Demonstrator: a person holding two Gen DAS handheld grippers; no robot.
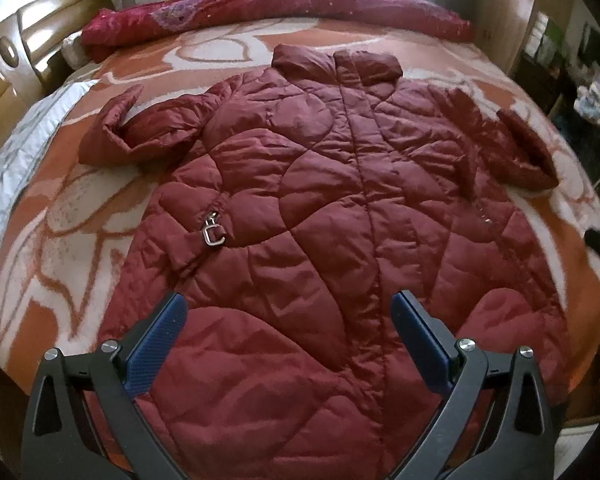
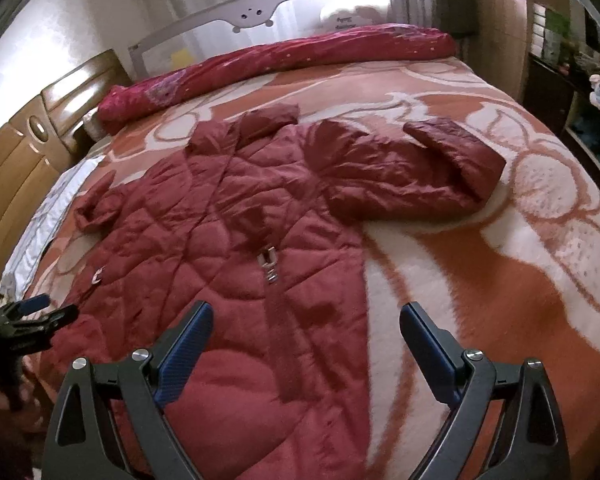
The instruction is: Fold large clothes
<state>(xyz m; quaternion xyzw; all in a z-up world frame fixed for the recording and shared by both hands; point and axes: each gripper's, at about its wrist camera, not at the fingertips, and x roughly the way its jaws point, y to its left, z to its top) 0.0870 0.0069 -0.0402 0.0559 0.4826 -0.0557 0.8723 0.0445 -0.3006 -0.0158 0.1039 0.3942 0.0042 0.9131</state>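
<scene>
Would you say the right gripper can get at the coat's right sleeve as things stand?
Probably yes. The right gripper is open above the coat, and the sleeve lies uncovered on the blanket with nothing in between.

a quilted coat (image 1: 320,208) lies spread flat on the bedspread (image 1: 80,220), collar (image 1: 336,66) toward twelve o'clock, hem toward six. its sleeves reach out to nine and three o'clock. a rolled blanket (image 1: 260,12) lies across the bed beyond the collar. the left gripper (image 1: 288,340) hangs over the hem; the right gripper (image 2: 306,344) straddles the coat's three o'clock edge.
</scene>
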